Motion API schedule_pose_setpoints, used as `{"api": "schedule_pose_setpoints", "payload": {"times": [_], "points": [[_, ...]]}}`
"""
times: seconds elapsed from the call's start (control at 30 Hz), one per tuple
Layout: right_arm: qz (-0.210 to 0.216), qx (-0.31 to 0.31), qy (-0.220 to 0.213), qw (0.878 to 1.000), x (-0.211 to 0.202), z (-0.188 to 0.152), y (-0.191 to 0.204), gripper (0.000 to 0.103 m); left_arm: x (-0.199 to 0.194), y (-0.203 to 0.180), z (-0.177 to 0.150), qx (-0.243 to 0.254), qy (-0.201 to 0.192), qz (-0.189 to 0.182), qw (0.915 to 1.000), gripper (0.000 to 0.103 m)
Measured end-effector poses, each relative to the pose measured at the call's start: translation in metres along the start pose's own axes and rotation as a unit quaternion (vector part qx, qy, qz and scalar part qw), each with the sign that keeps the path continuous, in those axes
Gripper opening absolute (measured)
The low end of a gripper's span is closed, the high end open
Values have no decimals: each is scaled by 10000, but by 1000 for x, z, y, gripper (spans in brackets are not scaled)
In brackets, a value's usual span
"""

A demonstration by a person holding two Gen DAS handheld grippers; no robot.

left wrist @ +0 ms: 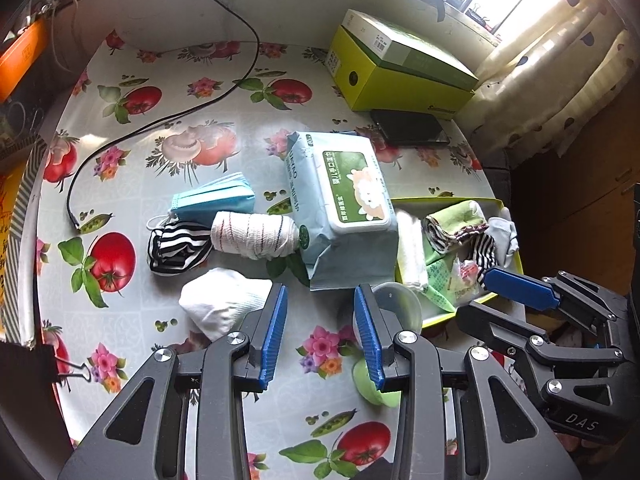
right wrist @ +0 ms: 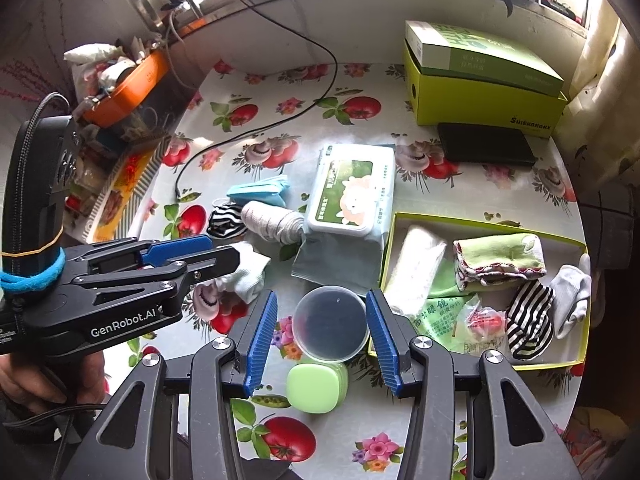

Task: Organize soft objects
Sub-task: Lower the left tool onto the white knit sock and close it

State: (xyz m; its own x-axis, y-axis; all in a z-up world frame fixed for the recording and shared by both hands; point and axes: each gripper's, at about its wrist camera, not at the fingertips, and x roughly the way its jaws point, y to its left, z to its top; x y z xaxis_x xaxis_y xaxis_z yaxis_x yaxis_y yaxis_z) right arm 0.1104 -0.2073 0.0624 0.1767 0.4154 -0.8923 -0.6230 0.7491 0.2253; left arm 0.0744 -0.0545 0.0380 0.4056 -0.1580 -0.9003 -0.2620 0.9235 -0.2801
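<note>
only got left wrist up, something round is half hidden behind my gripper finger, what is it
Observer: It's a clear round lid or shallow tub. The right wrist view shows it whole, lying flat just left of the yellow tray.
Operator: and the green blob near it
Observer: That's a light green case with rounded corners, sitting against the near edge of the lid. The right gripper is open, and in its own view one finger shows on each side of the lid. I cannot tell how high it is above the lid.
</note>
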Motion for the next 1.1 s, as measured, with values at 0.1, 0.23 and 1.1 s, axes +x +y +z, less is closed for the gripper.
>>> {"api": "schedule_pose_setpoints", "payload": {"times": [0.1, 0.23, 1.1], "points": [[59, -81, 71, 9999, 5, 0, 7, 46, 3, 12, -4, -139, 50, 46, 9999, 36], [144, -183, 177, 9996, 13, 1, 15, 46, 6, 30, -9, -343, 110, 141, 9993, 36], [261, -314, 487, 9980, 39, 9, 23, 46, 89, 81, -15, -1004, 720, 340, 9917, 43]]}}
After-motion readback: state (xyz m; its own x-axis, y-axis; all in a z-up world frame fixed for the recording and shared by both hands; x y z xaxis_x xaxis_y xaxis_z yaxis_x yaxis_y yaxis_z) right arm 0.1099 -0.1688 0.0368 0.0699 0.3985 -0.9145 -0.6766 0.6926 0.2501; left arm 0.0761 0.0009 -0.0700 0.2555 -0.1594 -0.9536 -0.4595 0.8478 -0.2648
